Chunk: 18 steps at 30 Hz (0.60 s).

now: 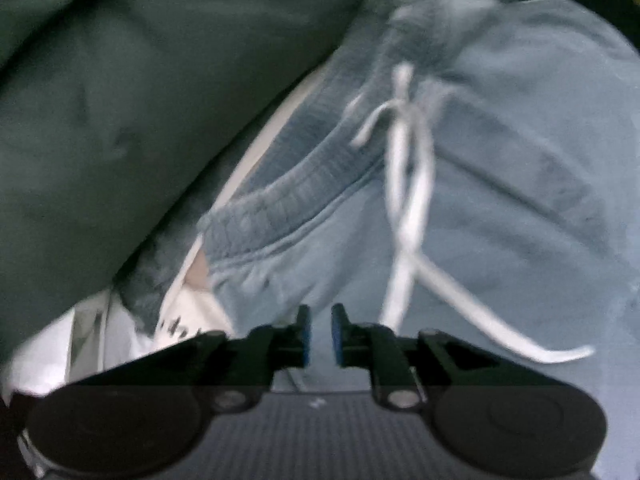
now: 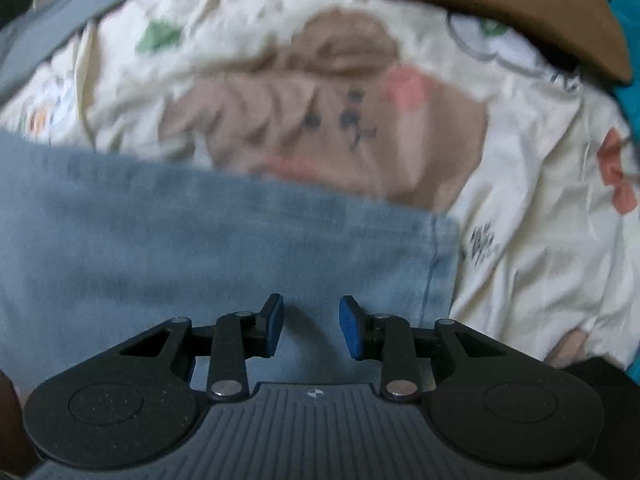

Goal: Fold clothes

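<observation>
My left gripper (image 1: 320, 332) points steeply down over the waist end of the pale blue trousers (image 1: 500, 200). Its blue pads (image 1: 306, 330) stand a narrow gap apart with only bare cloth showing between them; nothing is pinched, so I record it as released. The picture is blurred, so finer contact cannot be judged.

My right gripper (image 2: 311, 328) also points steeply down, over a leg of the same trousers (image 2: 200, 248). Its pads (image 2: 350, 326) stand wider apart, clear of the cloth below; released, gripping nothing.

Trousers: they lie spread on the printed sheet (image 2: 520, 200). The ribbed waistband (image 1: 296, 192) runs diagonally up from the left of my left gripper. The white drawstring (image 1: 404, 184) is knotted at the waistband and trails down across the cloth, one end passing just right of my left gripper. The leg hem (image 2: 436, 256) sits just up and right of my right gripper.

Surroundings: a dark green cloth (image 1: 140, 100) lies alongside the waistband at upper left, partly overlapping the sheet. A brown cloth (image 2: 500, 4) rests on the sheet at upper right, well apart from the leg. A grey-blue strip (image 2: 60, 20) crosses the upper left corner.
</observation>
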{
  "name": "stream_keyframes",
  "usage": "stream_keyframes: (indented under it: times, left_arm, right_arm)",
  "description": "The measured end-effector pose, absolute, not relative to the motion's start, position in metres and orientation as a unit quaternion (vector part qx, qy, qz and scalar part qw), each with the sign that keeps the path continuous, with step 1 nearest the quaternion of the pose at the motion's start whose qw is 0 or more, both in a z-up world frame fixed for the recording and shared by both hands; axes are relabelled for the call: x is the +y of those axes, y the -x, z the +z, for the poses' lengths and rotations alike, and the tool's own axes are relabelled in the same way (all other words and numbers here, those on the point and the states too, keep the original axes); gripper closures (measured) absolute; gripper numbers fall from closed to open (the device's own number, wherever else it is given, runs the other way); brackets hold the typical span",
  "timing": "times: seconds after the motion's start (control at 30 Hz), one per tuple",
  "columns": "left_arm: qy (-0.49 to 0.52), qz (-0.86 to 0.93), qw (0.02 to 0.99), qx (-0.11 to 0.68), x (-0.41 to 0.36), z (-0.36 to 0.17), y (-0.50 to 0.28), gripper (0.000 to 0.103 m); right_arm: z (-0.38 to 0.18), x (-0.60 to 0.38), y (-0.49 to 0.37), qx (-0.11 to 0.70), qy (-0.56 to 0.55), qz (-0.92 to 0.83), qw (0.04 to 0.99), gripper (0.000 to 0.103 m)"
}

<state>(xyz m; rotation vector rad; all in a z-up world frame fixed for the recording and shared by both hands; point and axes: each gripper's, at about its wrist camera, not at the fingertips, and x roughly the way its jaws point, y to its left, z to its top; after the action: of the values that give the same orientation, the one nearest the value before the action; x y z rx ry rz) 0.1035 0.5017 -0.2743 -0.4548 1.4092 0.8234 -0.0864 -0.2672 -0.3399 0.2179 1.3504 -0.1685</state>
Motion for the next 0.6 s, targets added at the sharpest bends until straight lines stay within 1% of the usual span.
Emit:
stream_keyframes:
  times: [0.13,0.27,0.5,0.6]
  left_arm:
    - [0.171,0.321,0.715,0.597,0.507,-0.253,-0.125,0.082]
    - [0.181,0.323,0.73,0.574,0.511,-0.236,-0.135,0.081]
    - [0.235,0.328,0.748,0.528,0.523,-0.238,-0.147,0.081]
    - [0.233,0.327,0.758,0.514,0.524,-0.243,-0.16,0.081]
  right_arm:
    - [-0.337,-0.272,0.081,0.585,-0.108,-0.077,0.8,0.065]
    - [-0.338,-0.276,0.086,0.576,-0.113,-0.086,0.805,0.065]
    - [-0.333,-0.269,0.086,0.587,-0.097,-0.069,0.801,0.065]
    - [-0.33,-0.268,0.085,0.585,-0.09,-0.078,0.802,0.065]
